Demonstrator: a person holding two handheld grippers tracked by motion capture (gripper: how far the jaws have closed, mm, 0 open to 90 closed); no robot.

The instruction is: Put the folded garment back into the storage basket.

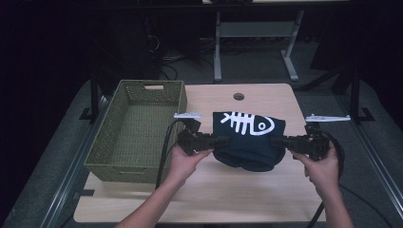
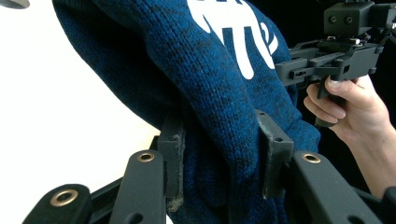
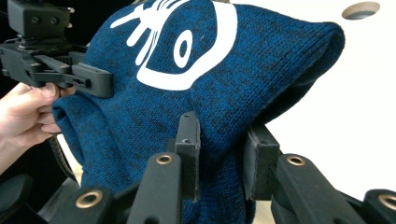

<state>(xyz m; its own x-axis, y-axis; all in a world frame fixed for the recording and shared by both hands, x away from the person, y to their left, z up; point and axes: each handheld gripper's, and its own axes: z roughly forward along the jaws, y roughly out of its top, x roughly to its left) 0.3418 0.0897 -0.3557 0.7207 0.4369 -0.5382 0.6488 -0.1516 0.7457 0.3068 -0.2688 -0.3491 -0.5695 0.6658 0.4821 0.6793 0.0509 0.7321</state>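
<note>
A folded dark blue knit sweater (image 1: 249, 140) with a white fish-skeleton print hangs between both grippers above the table, its lower edge sagging. My left gripper (image 1: 219, 141) is shut on the sweater's left side, and its pads (image 2: 273, 154) pinch a thick bunch of knit (image 2: 219, 121). My right gripper (image 1: 279, 141) is shut on the right side, its pads (image 3: 187, 154) squeezing a fold of the sweater (image 3: 224, 88). In the left gripper view the right gripper (image 2: 287, 74) sits at the sweater's far side; in the right gripper view the left gripper (image 3: 100, 81) does the same.
An empty green woven basket (image 1: 138, 128) stands on the left part of the light wooden table (image 1: 228, 194). A round cable hole (image 1: 238, 96) lies near the table's far edge. Black cables trail from both grippers toward the front.
</note>
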